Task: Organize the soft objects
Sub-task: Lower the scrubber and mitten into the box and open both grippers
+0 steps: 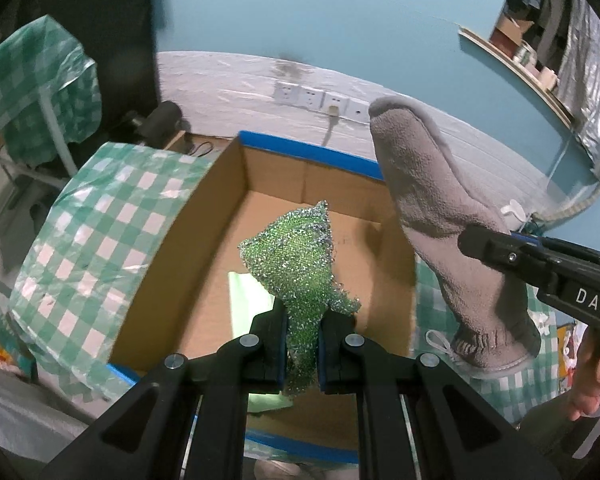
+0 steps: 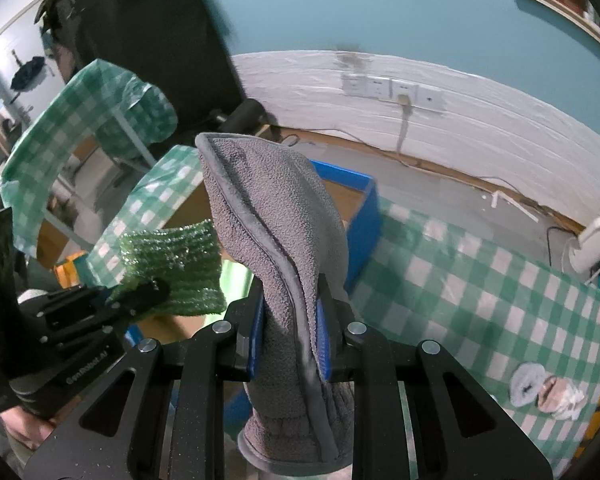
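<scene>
Green glittery mesh scrubber, pinched at its lower edge by the left tongs, and limp grey fleece mitt, clamped mid-body in the right tongs, hang weightlessly above a cardboard box.

I see a glittery green mesh scourer, rough and sparkling, and a matt grey fleece mitt with a nubbly pile and smooth binding. The box is plain matt cardboard edged in blue tape. Glossy checked plastic sheeting covers the surface. My left tool is matt black plastic with shiny metal rivets.
</scene>
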Motion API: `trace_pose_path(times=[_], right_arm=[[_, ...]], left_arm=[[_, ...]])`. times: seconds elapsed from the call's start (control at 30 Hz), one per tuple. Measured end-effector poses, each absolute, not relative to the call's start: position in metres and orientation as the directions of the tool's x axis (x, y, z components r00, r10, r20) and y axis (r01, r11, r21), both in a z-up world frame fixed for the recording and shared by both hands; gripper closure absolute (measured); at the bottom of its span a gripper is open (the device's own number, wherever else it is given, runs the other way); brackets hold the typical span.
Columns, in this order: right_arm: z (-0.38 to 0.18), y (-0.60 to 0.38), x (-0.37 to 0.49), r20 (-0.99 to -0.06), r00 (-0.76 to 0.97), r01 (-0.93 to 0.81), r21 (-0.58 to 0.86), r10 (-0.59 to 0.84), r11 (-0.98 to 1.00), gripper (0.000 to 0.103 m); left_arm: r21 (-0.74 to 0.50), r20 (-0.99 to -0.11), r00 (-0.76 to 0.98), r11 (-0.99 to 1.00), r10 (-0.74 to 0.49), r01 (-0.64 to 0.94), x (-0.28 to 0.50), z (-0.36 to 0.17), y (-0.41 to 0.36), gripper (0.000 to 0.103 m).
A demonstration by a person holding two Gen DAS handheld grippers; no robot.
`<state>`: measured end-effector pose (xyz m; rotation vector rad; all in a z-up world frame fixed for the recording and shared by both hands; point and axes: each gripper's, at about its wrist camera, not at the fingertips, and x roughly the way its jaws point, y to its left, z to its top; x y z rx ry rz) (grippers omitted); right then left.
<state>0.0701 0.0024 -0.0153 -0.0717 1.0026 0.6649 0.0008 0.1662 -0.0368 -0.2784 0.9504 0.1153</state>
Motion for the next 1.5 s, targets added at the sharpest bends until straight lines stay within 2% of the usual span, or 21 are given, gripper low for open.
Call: trace_pose_path(times=[0.6, 0.67, 0.73, 0.83, 0.93, 1.03, 1.27, 1.5], right_arm=[[-0.039, 0.079, 0.079, -0.819, 0.274, -0.587, 0.273, 0.504, 0.762, 0.083], [-0.042, 0.081, 0.08, -0.817, 0.264, -0.586, 0.287, 0.513, 0.758, 0.073], [-0.044, 0.082, 0.08, -0.815, 0.262, -0.581, 0.294, 0.516, 0.759, 0.064], [-0.041, 0.08, 0.078, -0.81, 0.291, -0.575, 0.278, 0.509, 0.77, 0.057], [-0.035, 0.077, 0.077, -0.797, 0.307, -0.573, 0.281, 0.519, 0.77, 0.045], [-0.026, 0.069, 0.075, -0.791, 0.335, -0.573, 0.261, 0.513, 0.777, 0.044], [-0.02, 0.044, 0.073, -0.788, 0.368, -0.549, 0.245, 0.494, 0.799, 0.042], [-0.023, 0.008, 0.072, -0.798, 0.393, -0.503, 0.23, 0.458, 0.833, 0.038]], left_arm=[[-0.107, -0.848, 0.525, 0.945, 0.075, -0.309, -0.001, -0.063, 0.203, 0.091], [-0.095, -0.85, 0.519, 0.942, 0.091, -0.321, -0.001, -0.063, 0.204, 0.084], [-0.109, -0.849, 0.522, 0.937, 0.085, -0.331, -0.002, -0.063, 0.207, 0.067], [-0.099, -0.84, 0.531, 0.931, 0.111, -0.351, -0.005, -0.06, 0.21, 0.065], [-0.132, -0.837, 0.539, 0.924, 0.09, -0.36, -0.006, -0.057, 0.211, 0.064], [-0.147, -0.826, 0.559, 0.929, 0.073, -0.34, -0.005, -0.051, 0.206, 0.059], [-0.137, -0.815, 0.578, 0.951, 0.051, -0.277, -0.001, -0.046, 0.182, 0.056], [-0.139, -0.802, 0.597, 0.966, 0.019, -0.218, 0.003, -0.038, 0.155, 0.045]])
